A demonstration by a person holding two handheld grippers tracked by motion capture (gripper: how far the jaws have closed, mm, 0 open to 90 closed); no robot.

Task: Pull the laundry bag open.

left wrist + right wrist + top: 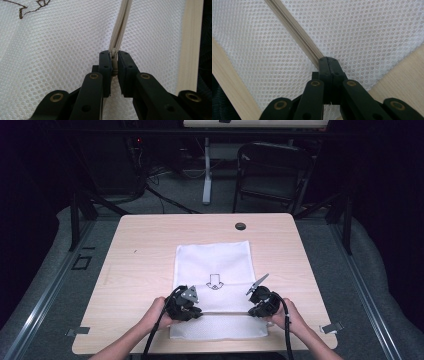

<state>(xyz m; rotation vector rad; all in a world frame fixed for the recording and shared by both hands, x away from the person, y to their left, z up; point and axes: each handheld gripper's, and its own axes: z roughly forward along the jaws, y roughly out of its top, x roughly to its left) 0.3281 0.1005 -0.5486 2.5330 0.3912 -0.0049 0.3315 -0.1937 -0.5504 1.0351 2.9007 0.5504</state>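
A white mesh bag [212, 265] with a small printed arrow lies flat on the wooden table [140, 240]. Its zipper [225, 312] runs across near the front edge. My left gripper [196, 312] is at the zipper's left end. In the left gripper view its jaws [114, 54] are shut on the grey zipper pull [114, 67], with the cream zipper tape [121, 30] running away from them. My right gripper [253, 311] is at the zipper's right end. In the right gripper view it [328, 60] is shut on the end of the zipper [294, 32], over the mesh [362, 32].
A dark round grommet [240, 226] sits near the table's far edge. A folding chair [272, 170] and a stand leg [206, 175] stand on the floor beyond. Bare wood flanks the bag on both sides. A metal clip [331, 327] is at the front right corner.
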